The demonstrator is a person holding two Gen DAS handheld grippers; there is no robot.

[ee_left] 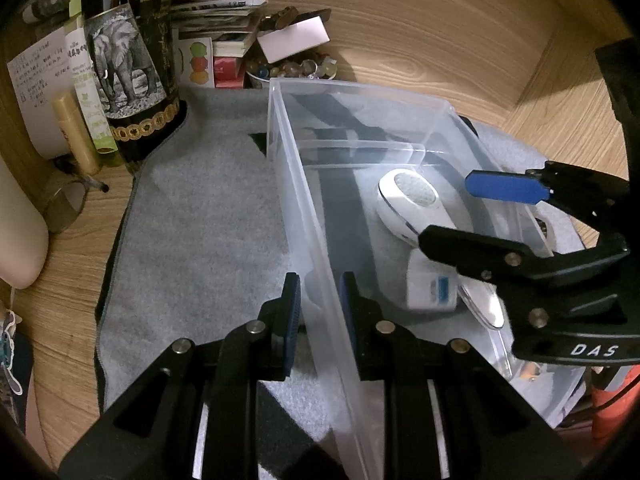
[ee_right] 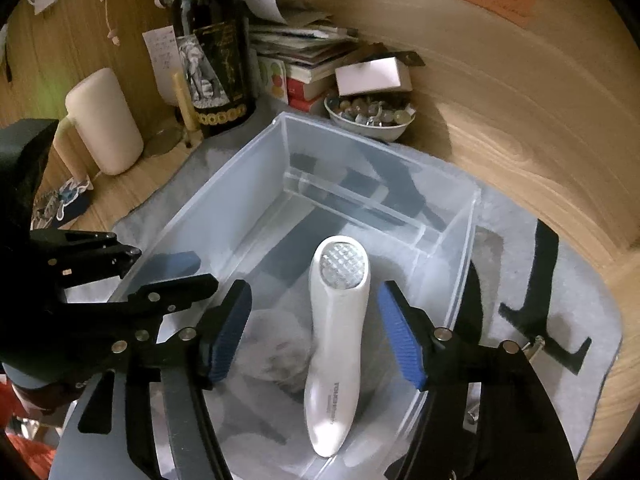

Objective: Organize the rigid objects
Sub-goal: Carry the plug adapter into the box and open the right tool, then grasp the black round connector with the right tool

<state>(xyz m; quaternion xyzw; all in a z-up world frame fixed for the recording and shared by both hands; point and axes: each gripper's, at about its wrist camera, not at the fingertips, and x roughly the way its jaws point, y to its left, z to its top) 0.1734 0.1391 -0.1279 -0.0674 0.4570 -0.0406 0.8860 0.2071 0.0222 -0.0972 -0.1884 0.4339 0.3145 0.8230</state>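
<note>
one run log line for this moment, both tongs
left tongs: astride clear bin wall | right tongs: open above white handheld device in bin
</note>
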